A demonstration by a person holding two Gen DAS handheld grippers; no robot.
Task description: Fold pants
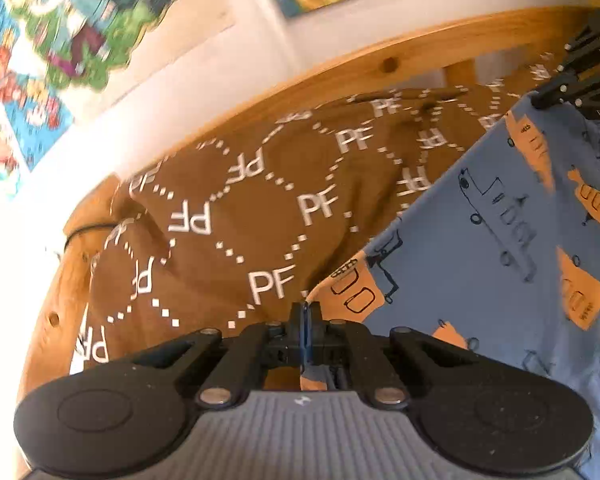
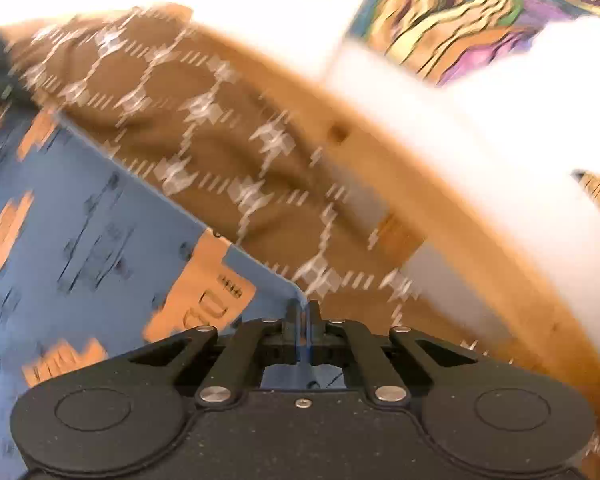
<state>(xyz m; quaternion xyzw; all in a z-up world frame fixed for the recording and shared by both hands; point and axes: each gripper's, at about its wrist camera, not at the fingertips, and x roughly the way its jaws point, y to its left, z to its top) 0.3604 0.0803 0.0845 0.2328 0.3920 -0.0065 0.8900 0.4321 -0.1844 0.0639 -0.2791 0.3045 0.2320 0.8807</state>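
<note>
brown cover [image 1: 236, 216] printed with white "pf" letters and dotted hexagons, spread ahead of the claw and to its left. curved wooden rail [image 1: 380, 62] runs along its far edge. beyond that, white wall [image 1: 220, 60] with colourful cartoon posters [image 1: 80, 20], blurred. right wrist view heavily motion-smeared.

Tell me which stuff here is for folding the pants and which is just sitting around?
For the folding:
blue pants with trucks
left gripper, pinching one pants corner
right gripper, pinching another pants corner

Just sitting around:
brown PF blanket
wooden bed frame
colourful posters on the wall
</note>
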